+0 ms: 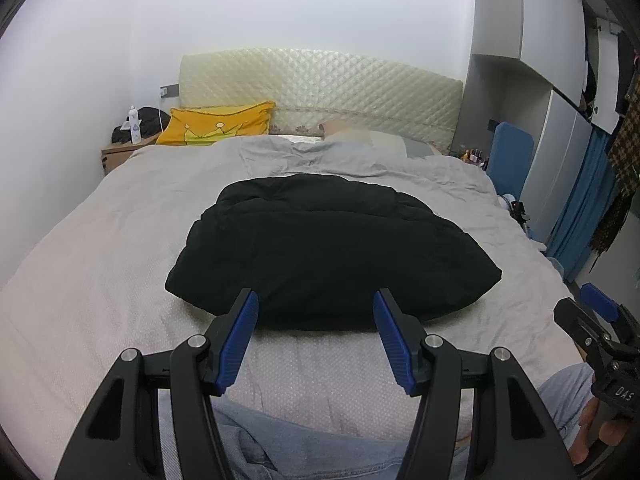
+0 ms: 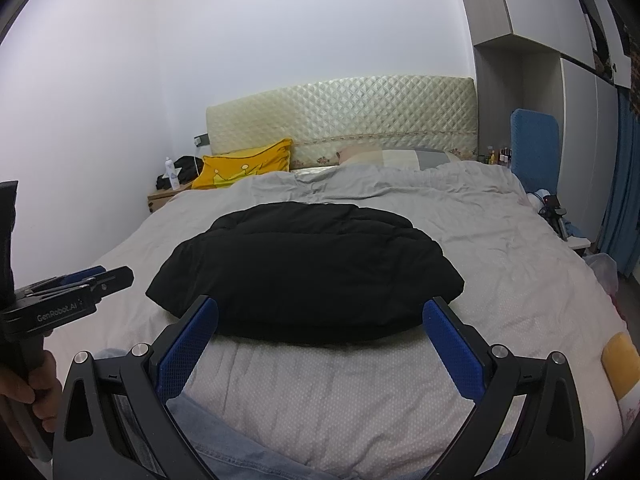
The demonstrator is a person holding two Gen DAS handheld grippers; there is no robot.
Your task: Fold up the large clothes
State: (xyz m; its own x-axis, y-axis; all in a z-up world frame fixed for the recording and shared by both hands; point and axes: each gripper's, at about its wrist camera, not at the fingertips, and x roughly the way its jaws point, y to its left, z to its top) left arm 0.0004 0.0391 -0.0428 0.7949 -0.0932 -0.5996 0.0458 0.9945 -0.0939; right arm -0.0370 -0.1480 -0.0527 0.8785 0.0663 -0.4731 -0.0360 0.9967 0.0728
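A black puffy garment [image 1: 324,248] lies folded into a thick bundle in the middle of the grey bed [image 1: 100,248]; it also shows in the right wrist view [image 2: 308,272]. My left gripper [image 1: 316,300] is open and empty, held just short of the bundle's near edge. My right gripper [image 2: 320,310] is open wide and empty, also just short of the near edge. Each gripper shows at the side of the other's view, the right one [image 1: 600,320] and the left one [image 2: 80,284]. A pale blue denim piece [image 1: 312,448] lies at the bed's near edge under the grippers.
A yellow pillow [image 1: 216,122] and a grey one [image 1: 384,142] lie by the quilted headboard [image 1: 320,84]. A bedside table [image 1: 116,152] with a bottle stands at the far left. A blue chair back [image 1: 512,156], wardrobe and hanging clothes line the right side.
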